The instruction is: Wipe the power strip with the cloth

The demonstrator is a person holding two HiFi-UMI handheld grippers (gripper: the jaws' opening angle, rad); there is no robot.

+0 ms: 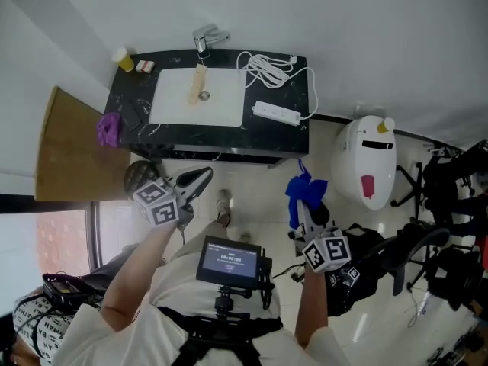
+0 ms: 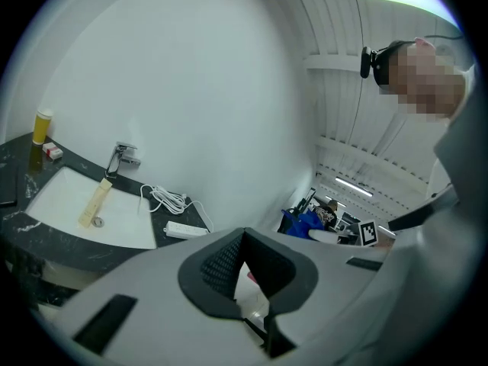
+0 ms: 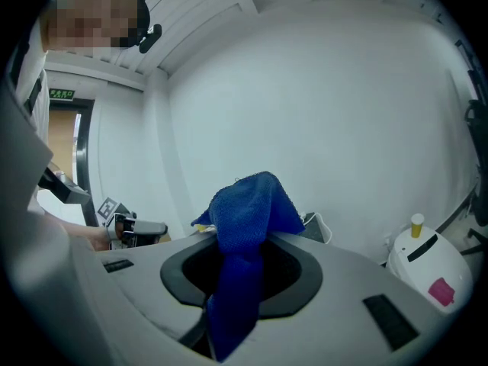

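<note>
Nearest, the right gripper (image 3: 242,250) has its fingers clamped on a blue cloth (image 3: 245,212), whose bunched end stands up above them. The left gripper (image 2: 244,236) holds nothing, its fingers drawn narrow with the tips meeting. The 2 grippers hang over the floor, short of the black tabletop (image 1: 126,97). On it the white power strip (image 1: 276,113) lies just right of the sink (image 1: 175,101), with its coiled cord (image 1: 267,69) behind it.
</note>
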